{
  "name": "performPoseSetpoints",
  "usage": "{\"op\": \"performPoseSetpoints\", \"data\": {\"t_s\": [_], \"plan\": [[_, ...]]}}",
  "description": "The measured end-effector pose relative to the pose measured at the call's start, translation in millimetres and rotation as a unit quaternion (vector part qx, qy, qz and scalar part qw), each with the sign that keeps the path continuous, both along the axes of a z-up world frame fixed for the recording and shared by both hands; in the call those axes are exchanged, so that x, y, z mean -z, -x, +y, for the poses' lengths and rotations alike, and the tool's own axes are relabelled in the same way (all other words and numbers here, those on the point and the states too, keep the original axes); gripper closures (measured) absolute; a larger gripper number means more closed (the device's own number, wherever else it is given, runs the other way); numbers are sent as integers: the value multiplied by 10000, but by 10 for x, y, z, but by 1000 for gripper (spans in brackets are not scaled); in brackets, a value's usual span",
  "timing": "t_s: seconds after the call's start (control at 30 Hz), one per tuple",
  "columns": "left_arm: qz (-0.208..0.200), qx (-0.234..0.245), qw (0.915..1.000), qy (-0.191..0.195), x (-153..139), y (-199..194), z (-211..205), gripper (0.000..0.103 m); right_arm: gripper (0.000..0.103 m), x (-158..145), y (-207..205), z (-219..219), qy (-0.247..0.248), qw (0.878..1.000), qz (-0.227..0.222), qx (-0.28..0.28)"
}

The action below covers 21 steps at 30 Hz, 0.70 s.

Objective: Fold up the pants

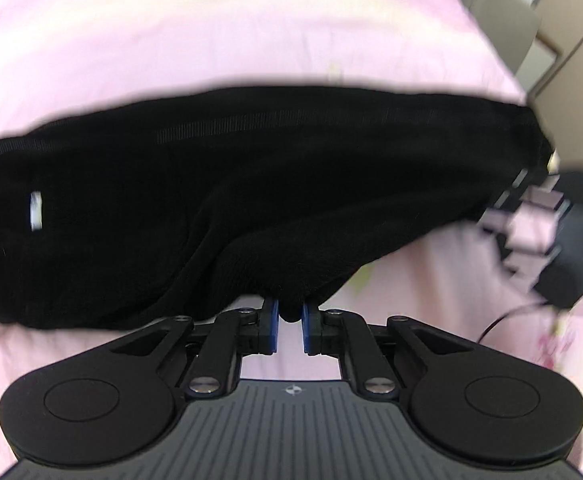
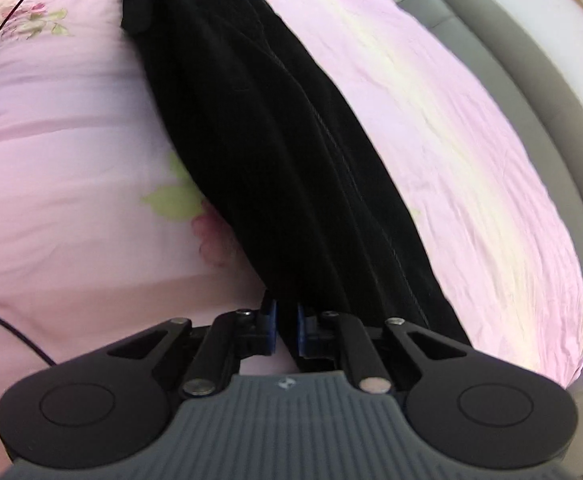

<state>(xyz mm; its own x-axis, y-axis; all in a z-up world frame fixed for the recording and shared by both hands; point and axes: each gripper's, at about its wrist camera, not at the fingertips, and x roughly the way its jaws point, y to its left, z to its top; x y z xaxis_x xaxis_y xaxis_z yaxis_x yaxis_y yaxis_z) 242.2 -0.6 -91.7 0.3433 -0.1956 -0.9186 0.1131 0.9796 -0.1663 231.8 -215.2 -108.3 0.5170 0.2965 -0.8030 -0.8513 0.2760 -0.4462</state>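
- Left wrist view: the left gripper (image 1: 290, 312) has its blue-padded fingers (image 1: 274, 322) closed on a bunched fold of the black pants (image 1: 251, 184), pinching the fabric at their near edge.
- From that pinch the pants spread away to the left and right as a wide dark band across the pink bedsheet (image 1: 171, 32); a stitched seam runs along their far side, and a small white label (image 1: 35, 210) shows near their left end.
- At the right edge of this view the right gripper (image 1: 531, 196) appears blurred at the right end of the pants; its fingers cannot be made out here.
- Right wrist view: the right gripper (image 2: 285, 322) has its fingers (image 2: 269, 322) clamped on the near end of the pants (image 2: 275, 152), with black cloth filling the gap between the pads.
- The pants stretch away from it as a long narrow strip toward the far left, lying over the bedsheet (image 2: 431, 128), which carries a flower print (image 2: 195, 216) beside the strip.
- At the far end of the strip, the left gripper (image 2: 135, 4) is a dark shape at the fabric's left edge.
- A grey padded bed frame (image 2: 531, 92) curves along the right side of the bed.
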Motion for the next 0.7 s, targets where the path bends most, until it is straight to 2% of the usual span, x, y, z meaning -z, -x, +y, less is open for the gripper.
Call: {"op": "performPoseSetpoints", "data": {"t_s": [0.1,0.13,0.17,0.23,0.27,0.3,0.33,0.4,0.43,0.5,0.57,0.63,0.7], "plan": [[420,97,9989,-180,379,100,-71,92,103,67,-4,-13,454,9984,324,32],[673,123,9974,-224,501,121,-88,103,103,105,9,-7,557,9976,408,33],[908,63,9956,-238,607,147,-80,103,103,140,27,2,621,9972,422,45],[1075,137,9939,-221,718,227,-60,103,103,184,33,10,703,9963,479,125],[1028,137,9943,-246,713,275,-41,103,103,227,20,31,803,9938,736,213],[888,168,9957,-215,674,322,-17,103,103,276,3,-5,961,9877,1197,313],[730,245,9969,-146,618,363,1,103,103,319,36,-72,1071,9837,1410,314],[478,346,9983,-30,507,392,-6,102,103,332,142,-254,1189,9867,1035,385],[358,373,9987,-35,455,397,-17,96,103,296,144,-365,1088,9876,977,577],[88,464,9988,-164,351,371,-74,94,103,179,82,-633,687,9853,1109,1104],[-288,443,9982,-294,225,340,-130,94,103,86,5,-948,385,9779,1214,1657],[-544,336,9976,-268,106,246,-153,89,97,10,-91,-1253,193,9687,1184,2174],[-707,207,9970,-233,18,139,-157,83,81,-69,-199,-1653,-27,9549,1109,2754]]}}
